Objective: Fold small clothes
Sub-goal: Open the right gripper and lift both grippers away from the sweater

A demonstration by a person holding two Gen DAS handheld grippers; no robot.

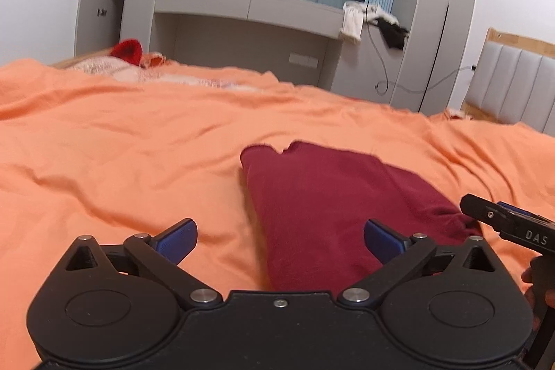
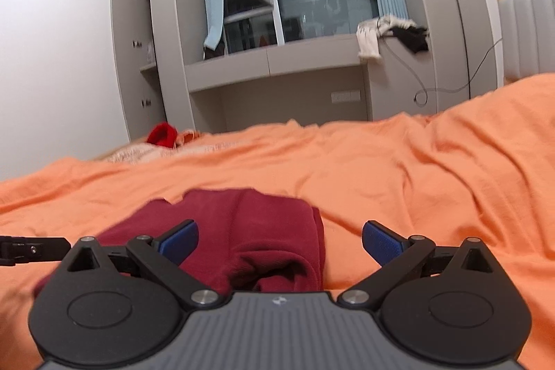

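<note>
A dark red garment [image 1: 329, 203] lies folded into a narrow bundle on the orange bed sheet [image 1: 121, 144]. My left gripper [image 1: 280, 240] is open and empty, low over the garment's near left edge. In the right wrist view the same garment [image 2: 249, 231] lies between and ahead of my right gripper's [image 2: 280, 241] open, empty jaws, with a rolled fold at its near end. The right gripper's tip also shows at the right edge of the left wrist view [image 1: 503, 221]. The left gripper's tip shows at the left edge of the right wrist view [image 2: 31, 248].
A bright red knitted item [image 1: 128, 49] and pale cloth [image 1: 114, 68] lie at the bed's far side. Grey cabinets and a window ledge [image 1: 249, 2] stand behind, with clothes [image 1: 374, 19] and a cable draped over it. A padded headboard [image 1: 517, 85] is at right.
</note>
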